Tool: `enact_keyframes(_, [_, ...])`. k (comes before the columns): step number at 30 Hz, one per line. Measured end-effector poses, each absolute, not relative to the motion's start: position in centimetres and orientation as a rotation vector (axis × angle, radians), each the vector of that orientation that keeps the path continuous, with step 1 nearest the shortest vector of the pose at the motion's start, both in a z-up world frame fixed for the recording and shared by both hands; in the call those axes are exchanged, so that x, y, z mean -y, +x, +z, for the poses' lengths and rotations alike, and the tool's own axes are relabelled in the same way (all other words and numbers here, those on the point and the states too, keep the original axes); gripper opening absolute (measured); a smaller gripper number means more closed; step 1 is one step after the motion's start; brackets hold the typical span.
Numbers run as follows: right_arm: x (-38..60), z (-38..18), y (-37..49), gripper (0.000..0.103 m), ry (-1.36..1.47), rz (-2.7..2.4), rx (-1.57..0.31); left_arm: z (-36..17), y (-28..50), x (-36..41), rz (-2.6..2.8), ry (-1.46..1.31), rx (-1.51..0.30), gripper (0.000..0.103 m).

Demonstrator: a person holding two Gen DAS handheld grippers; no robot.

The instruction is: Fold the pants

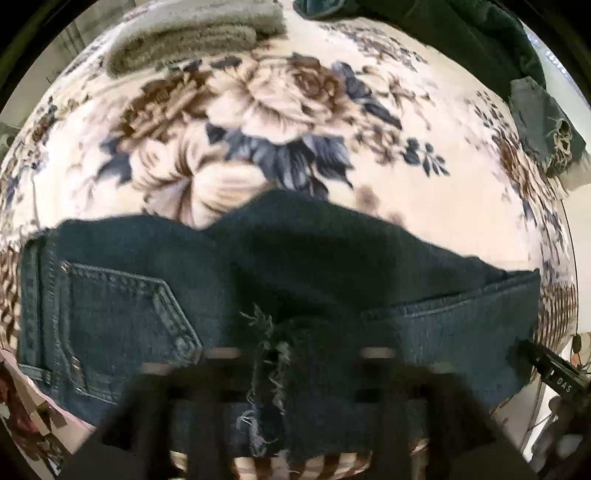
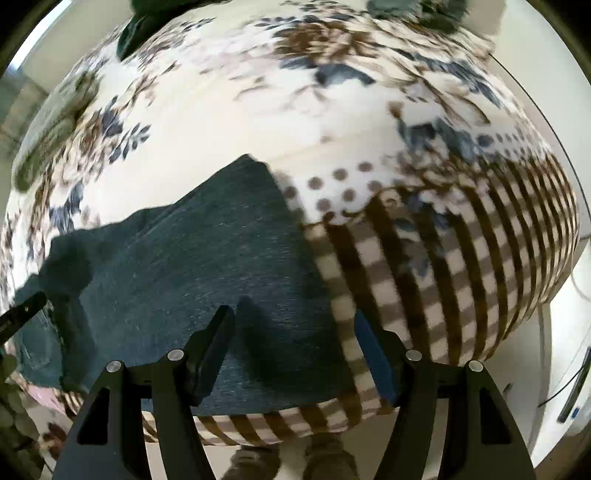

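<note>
Dark blue jeans (image 1: 325,280) lie folded on a floral blanket (image 1: 280,99), with a back pocket (image 1: 125,314) at the left and a frayed hem (image 1: 266,354) near the front. My left gripper (image 1: 295,369) is blurred; its jaws stand apart over the frayed hem and hold nothing. In the right wrist view the jeans (image 2: 207,258) lie to the left. My right gripper (image 2: 295,332) is open above the jeans' right edge and holds nothing. Its tip also shows at the right of the left wrist view (image 1: 546,365).
Folded grey-green towels (image 1: 195,33) lie at the blanket's far side. Dark green clothes (image 1: 480,37) and another frayed dark garment (image 1: 543,122) lie at the far right. The blanket's checked border (image 2: 461,266) hangs over the bed's near edge. Shoes (image 2: 291,461) stand on the floor below.
</note>
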State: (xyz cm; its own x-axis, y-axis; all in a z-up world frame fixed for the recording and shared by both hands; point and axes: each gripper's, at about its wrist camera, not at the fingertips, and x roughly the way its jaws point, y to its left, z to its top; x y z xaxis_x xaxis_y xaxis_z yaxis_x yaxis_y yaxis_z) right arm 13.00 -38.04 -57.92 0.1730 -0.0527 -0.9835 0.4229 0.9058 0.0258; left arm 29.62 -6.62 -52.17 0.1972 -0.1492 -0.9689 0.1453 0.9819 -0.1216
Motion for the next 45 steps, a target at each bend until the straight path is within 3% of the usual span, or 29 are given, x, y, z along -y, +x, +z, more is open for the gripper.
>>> enact_keyframes(1, [37.7, -58.0, 13.1, 0.07, 0.308, -0.343, -1.365, -52.6, 29.5, 6.6, -0.208, -0.016, -1.366, 0.081])
enact_keyframes(5, [37.1, -58.5, 13.3, 0.07, 0.291, -0.338, -1.377, -55.4, 30.0, 7.8, -0.245, 0.003, -1.439, 0.081])
enact_keyframes(7, [37.2, -58.9, 13.3, 0.07, 0.307, -0.345, -1.387, -56.0, 29.8, 8.9, -0.273, 0.059, -1.411, 0.046])
enact_keyframes(8, [37.3, -59.0, 13.3, 0.071, 0.32, -0.349, -1.388, -55.6, 29.7, 9.7, -0.289, 0.119, -1.37, 0.015])
enact_keyframes(9, [37.6, -59.1, 13.2, 0.071, 0.335, -0.357, -1.39, -55.2, 29.5, 10.1, -0.289, 0.17, -1.335, 0.004])
enact_keyframes(20, [37.9, -57.9, 13.3, 0.071, 0.366, -0.378, -1.364, -51.3, 32.1, 5.7, -0.223, 0.032, -1.209, 0.0])
enact_keyframes(26, [38.3, -56.8, 12.4, 0.071, 0.414, -0.377, -1.353, -52.2, 31.1, -0.8, -0.132, -0.23, -1.338, 0.003])
enact_keyframes(28, [38.1, -56.2, 11.8, 0.071, 0.421, -0.375, -1.338, -51.0, 28.9, -3.5, -0.106, -0.323, -1.307, 0.016])
enact_keyframes(30, [37.7, -55.5, 11.1, 0.071, 0.417, -0.374, -1.328, -50.1, 26.3, -7.1, -0.041, -0.399, -1.288, 0.077])
enact_keyframes(31, [37.5, -55.3, 10.9, 0.071, 0.415, -0.372, -1.327, -49.8, 25.3, -8.6, -0.006, -0.435, -1.275, 0.087])
enact_keyframes(38, [35.9, -55.2, 11.4, 0.071, 0.37, -0.38, -1.368, -52.4, 20.8, -18.6, 0.216, -0.844, -1.126, 0.088])
enact_keyframes(45, [34.9, -55.7, 13.9, 0.071, 0.348, -0.399, -1.396, -58.5, 22.0, -22.6, 0.281, -1.126, -1.136, 0.087])
